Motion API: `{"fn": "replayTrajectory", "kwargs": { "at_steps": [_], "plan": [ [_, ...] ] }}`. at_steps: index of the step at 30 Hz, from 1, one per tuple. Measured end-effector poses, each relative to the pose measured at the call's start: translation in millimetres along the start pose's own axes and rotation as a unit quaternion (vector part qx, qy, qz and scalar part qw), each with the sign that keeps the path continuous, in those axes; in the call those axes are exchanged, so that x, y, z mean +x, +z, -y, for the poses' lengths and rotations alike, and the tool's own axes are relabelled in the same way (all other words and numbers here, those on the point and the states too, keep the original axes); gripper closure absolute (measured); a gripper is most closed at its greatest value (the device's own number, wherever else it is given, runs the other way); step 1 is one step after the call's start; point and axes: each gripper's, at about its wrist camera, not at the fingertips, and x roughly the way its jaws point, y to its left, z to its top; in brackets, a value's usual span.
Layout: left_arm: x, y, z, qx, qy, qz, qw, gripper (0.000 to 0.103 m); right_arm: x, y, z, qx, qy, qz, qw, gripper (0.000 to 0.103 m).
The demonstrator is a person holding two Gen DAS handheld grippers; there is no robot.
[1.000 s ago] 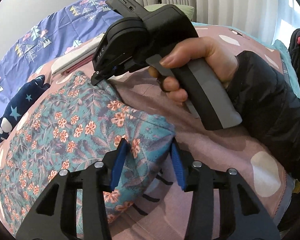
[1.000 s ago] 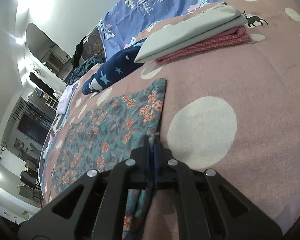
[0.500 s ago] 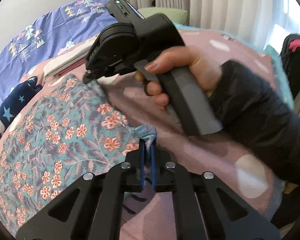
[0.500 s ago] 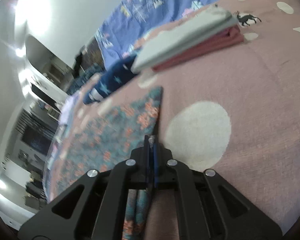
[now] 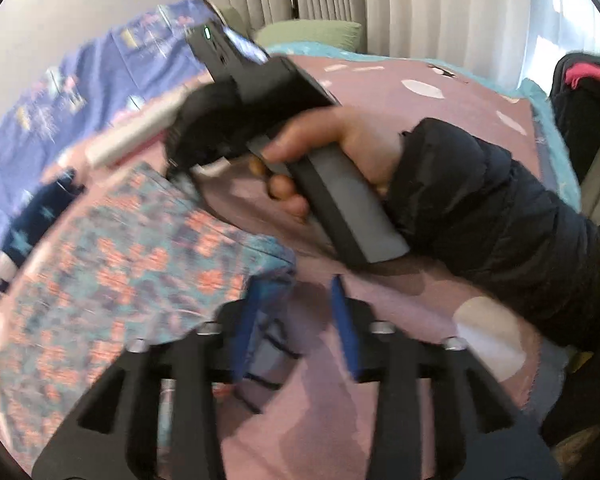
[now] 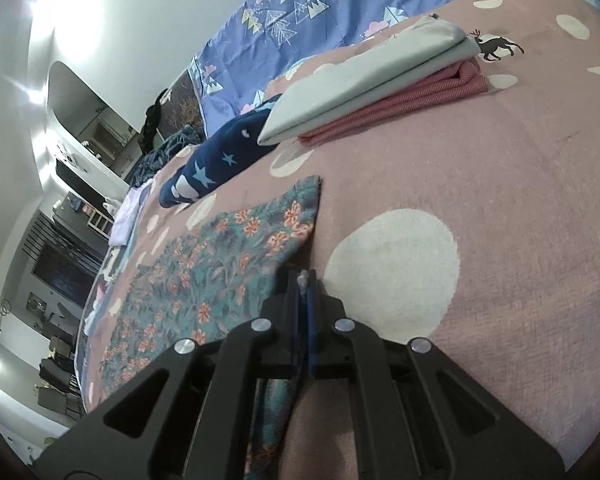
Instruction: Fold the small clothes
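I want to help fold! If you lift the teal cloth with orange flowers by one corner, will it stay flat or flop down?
Probably flop. The teal cloth with orange flowers lies thin and limp on the pink spotted bedspread, so it likely droops. Where the right gripper pinches its edge, it bunches into soft folds. It looks light, likely easy to lift.

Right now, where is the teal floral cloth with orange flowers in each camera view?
Left wrist view: teal floral cloth fills the lower left, blurred.
Right wrist view: it lies centre-left, reaching the shut fingers.
Shared landmark: folded grey cloth beyond it.
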Motion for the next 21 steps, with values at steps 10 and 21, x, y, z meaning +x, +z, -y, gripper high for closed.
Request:
{"fn": "replayTrajectory", "kwargs": {
  "at_steps": [10, 21],
  "plan": [
    [31.7, -10.3, 3.8, 0.073, 0.094, -0.040, 0.9921, 0.057, -1.5, 0.2, 2.7, 0.008, 0.005, -0.003, 1.000, 0.100],
    [11.2, 9.4, -5.8, 0.020, 0.006, 0.000, 0.9998, 0.101, -11.0, -1.6, -8.8, -0.011, -0.013, 0.013, 1.000, 0.100]
  ]
}}
